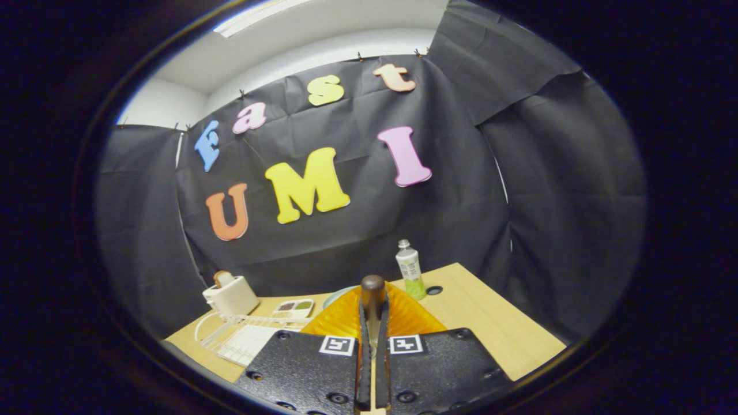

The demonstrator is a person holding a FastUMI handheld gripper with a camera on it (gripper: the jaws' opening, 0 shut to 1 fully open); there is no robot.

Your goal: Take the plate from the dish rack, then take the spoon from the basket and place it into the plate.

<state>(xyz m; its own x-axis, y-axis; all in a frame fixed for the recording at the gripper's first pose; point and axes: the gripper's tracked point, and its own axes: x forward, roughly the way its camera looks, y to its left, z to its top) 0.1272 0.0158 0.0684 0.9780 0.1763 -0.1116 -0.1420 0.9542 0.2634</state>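
Note:
My gripper (373, 308) is shut on the spoon (373, 286), whose dark brown rounded end sticks up just past the fingertips. The rest of the spoon is hidden between the fingers. Directly beyond and under the fingers lies the orange ribbed basket (406, 317). A sliver of the pale plate (339, 296) peeks out behind the basket's left side. The white wire dish rack (245, 337) stands to the left of the fingers on the wooden table (496, 323).
A white holder (232, 295) with a brown object in it stands behind the rack. A small compartment tray (294, 308) lies beside it. A bottle with green liquid (410, 271) stands beyond the basket, next to a round hole (434, 290) in the table.

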